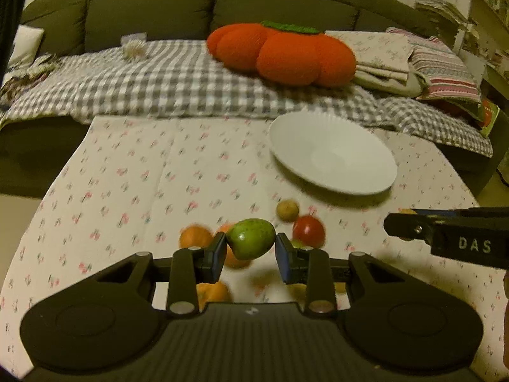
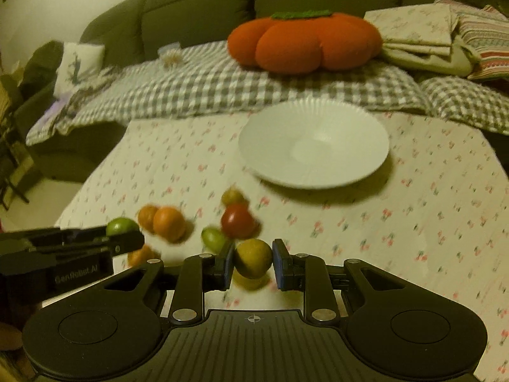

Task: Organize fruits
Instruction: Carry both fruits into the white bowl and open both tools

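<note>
My left gripper [image 1: 251, 250] is shut on a green fruit [image 1: 251, 242] and holds it above the floral tablecloth. My right gripper [image 2: 253, 259] is shut on a yellow-brown round fruit [image 2: 253, 258], also lifted off the cloth. The white plate [image 1: 332, 152] lies empty at the far right of the table; it also shows in the right wrist view [image 2: 313, 143]. Loose on the cloth lie several orange fruits [image 2: 168, 224], a red fruit [image 2: 238, 221], a small green fruit [image 2: 213, 238] and a small yellowish fruit [image 2: 233, 196].
A sofa with a checked blanket [image 1: 178, 79] runs behind the table, with an orange pumpkin cushion [image 1: 283, 52] and folded cloths [image 1: 413, 60] on it. The right gripper's arm [image 1: 451, 238] crosses the right edge of the left wrist view.
</note>
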